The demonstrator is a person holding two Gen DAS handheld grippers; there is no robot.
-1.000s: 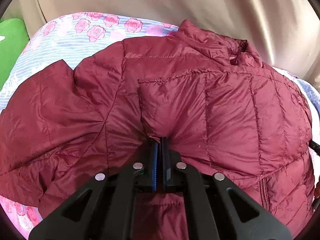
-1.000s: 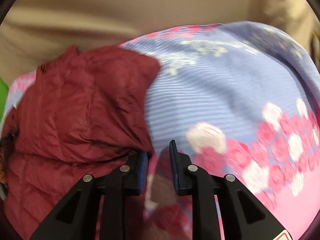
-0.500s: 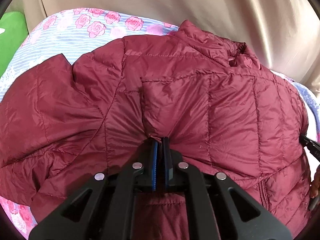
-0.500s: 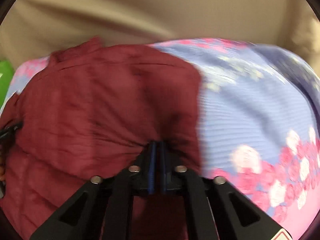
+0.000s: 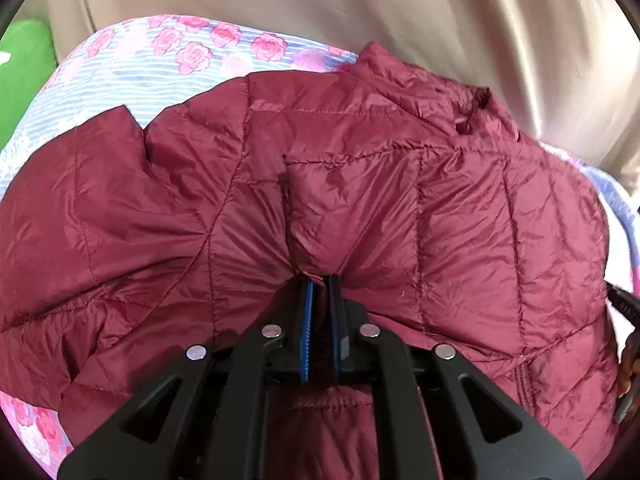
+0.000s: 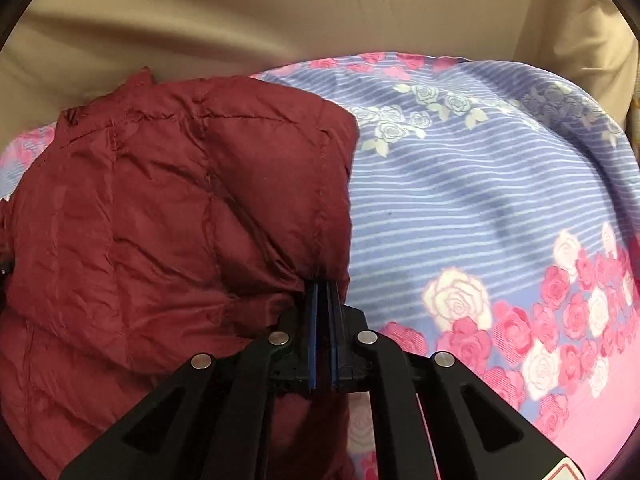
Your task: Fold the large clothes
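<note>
Gripping a quilted maroon puffer jacket with both claws, a person works over a bed covered in a blue-striped sheet printed with pink and white roses. The left claw is nearly closed, pinching a gathered tuck of fabric near the middle of the jacket's body. The right claw is closed on the jacket's right-hand edge, where the fabric doubles over beside bare sheet. The jacket lies toward the head of the bed, its collar close to a tan curtain hanging behind. One sleeve lies spread out toward the left edge of the bed. Something green shows at the far left edge. Judging from this, folding looks only partly done: the right side appears turned inward, while the left sleeve lies unfolded and the jacket has not yet been folded lengthwise into a compact bundle.
</note>
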